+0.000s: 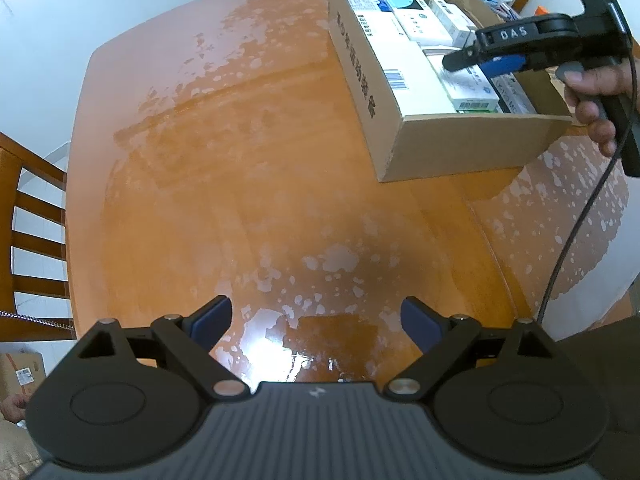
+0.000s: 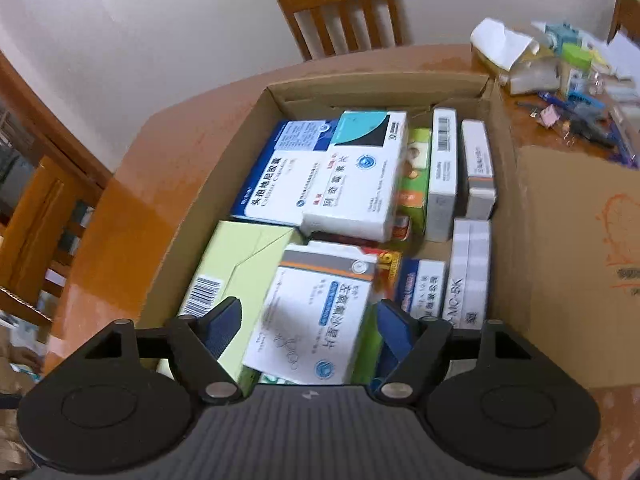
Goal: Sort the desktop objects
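A cardboard box (image 1: 452, 144) stands on the wooden table (image 1: 240, 160) at the far right, filled with several medicine boxes (image 1: 404, 60). My left gripper (image 1: 316, 316) is open and empty, low over bare tabletop. My right gripper (image 2: 308, 320) is open above the box's (image 2: 224, 168) near end. A white medicine box with a grey and orange band (image 2: 316, 312) lies between its blue pads (image 2: 394, 330), tilted on the pile; the left pad stands apart from it. From the left wrist view the right gripper (image 1: 472, 56) hovers over the box's right side.
Wooden chairs stand at the table's far side (image 2: 344, 12) and left side (image 1: 28, 216). A clutter of papers, a green-lidded jar and small stationery (image 2: 568, 92) lies on the table behind the box. A second cardboard box (image 2: 576, 248) stands to the right.
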Available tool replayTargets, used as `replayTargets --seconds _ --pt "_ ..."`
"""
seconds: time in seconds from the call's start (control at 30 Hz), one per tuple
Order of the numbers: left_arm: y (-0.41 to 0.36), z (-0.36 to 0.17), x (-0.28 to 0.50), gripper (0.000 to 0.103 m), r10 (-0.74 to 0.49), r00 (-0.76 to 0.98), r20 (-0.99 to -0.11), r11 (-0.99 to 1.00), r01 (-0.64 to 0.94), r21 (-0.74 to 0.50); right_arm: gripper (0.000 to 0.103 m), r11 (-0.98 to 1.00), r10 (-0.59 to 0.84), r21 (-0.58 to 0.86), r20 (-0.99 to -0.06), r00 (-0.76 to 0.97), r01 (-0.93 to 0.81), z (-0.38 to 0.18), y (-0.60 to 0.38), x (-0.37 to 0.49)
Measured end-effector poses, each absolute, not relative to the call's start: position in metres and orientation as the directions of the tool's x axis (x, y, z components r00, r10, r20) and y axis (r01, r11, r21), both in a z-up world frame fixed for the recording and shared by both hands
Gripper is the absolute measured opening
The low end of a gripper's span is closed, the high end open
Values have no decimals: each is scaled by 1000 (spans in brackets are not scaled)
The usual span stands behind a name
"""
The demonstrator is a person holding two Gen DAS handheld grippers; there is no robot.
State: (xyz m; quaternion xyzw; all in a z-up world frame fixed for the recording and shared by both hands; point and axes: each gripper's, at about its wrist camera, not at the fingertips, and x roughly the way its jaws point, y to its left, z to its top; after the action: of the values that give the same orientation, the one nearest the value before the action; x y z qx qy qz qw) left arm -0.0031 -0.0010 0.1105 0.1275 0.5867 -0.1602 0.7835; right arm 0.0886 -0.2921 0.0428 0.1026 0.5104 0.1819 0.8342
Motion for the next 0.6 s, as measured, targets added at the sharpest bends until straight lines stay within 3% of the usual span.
replayTargets --seconds 0.17,0.37,0.47,0.6 --pt "-2 112 -2 92 -142 274 -951 909 416 -15 80 923 378 351 -757 533 -156 71 -301 71" --pt "-11 115 3 92 -225 291 -930 873 484 -59 96 898 409 405 -620 669 -173 113 -327 14" --pt "-20 118 3 92 -288 283 -915 830 550 -92 98 906 328 421 -619 714 -51 113 -359 -21" --pt "-42 120 -3 92 -365 238 -900 749 650 -131 99 837 190 494 -667 721 236 93 -426 -68"
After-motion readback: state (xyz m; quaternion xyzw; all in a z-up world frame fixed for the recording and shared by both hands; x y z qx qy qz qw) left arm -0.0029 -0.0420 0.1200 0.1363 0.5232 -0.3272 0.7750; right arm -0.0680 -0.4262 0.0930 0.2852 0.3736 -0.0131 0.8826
